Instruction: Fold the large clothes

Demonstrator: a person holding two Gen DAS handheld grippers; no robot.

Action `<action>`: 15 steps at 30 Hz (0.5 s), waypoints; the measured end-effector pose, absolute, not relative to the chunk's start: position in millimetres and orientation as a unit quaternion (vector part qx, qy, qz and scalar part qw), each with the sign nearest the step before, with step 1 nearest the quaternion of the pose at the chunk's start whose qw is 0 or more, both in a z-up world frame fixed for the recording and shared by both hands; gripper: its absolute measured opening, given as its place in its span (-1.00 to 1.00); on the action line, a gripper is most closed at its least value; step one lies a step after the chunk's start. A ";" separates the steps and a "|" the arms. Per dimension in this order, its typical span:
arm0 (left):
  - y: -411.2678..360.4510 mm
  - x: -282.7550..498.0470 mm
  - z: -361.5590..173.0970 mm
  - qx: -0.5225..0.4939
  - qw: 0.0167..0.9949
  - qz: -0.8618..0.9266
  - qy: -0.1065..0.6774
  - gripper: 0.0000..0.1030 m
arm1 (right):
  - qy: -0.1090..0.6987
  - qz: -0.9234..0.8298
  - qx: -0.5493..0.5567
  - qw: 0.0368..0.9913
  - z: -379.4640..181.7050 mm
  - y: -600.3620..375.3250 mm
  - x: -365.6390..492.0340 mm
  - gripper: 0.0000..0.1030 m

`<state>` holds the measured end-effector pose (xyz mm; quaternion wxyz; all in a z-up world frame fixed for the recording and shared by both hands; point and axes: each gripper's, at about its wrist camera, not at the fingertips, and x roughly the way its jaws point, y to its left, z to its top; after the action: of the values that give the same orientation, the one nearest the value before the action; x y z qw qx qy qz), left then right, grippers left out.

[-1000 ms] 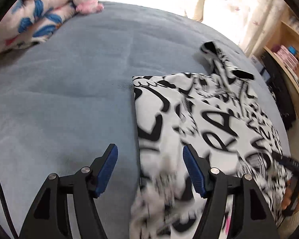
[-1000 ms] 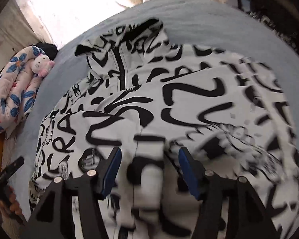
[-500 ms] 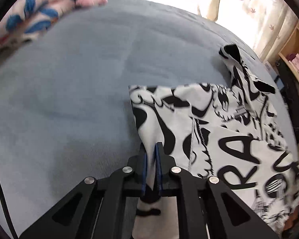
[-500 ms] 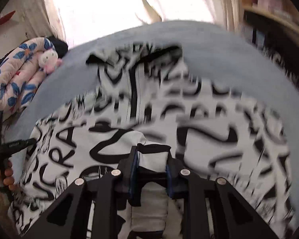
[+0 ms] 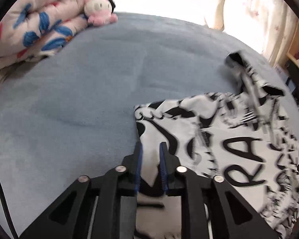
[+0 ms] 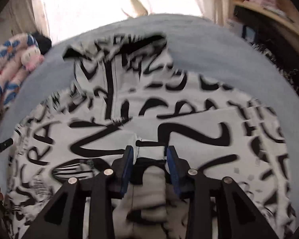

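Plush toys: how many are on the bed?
1. A small pink-and-white plush toy sits at the far left edge of the bed, against the folded floral quilt; it shows in the right wrist view too. Others may be hidden behind the quilt.

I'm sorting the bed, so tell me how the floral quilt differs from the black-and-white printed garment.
The quilt is pink-white with blue flowers; the garment is white with black lettering. The quilt is thick and padded, folded into a stack; the garment is thin and spread out. Both lie on the blue-grey bed.
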<state>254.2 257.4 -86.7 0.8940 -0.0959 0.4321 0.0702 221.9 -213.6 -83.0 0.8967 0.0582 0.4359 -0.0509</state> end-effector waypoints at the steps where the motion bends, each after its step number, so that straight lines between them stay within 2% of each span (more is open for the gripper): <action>1: 253.0 244.6 -77.8 -0.095 0.898 0.065 0.424 -0.53 | 0.429 -0.046 0.056 0.900 -76.2 -207.3 212.8 -0.19; 7: 193.7 185.2 -61.9 -0.080 0.899 0.019 0.431 -0.45 | 0.460 0.050 0.052 0.885 -74.3 -130.1 188.1 -0.14; 9: 179.1 170.8 -69.2 -0.083 0.899 0.017 0.429 -0.44 | 0.464 0.087 0.049 0.880 -78.9 -102.8 183.2 -0.14; 12: 164.4 162.4 -90.0 -0.085 0.892 0.011 0.443 -0.29 | 0.468 0.122 0.026 0.875 -91.3 -65.3 179.9 -0.14; 15: 161.6 168.8 -120.3 -0.072 0.874 0.020 0.480 -0.29 | 0.496 0.121 0.007 0.860 -115.3 -53.3 187.0 -0.14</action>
<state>168.8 161.6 -120.3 0.8743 -0.0722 0.4797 0.0200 187.0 -53.3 -115.3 0.8597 0.0066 0.4963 0.1206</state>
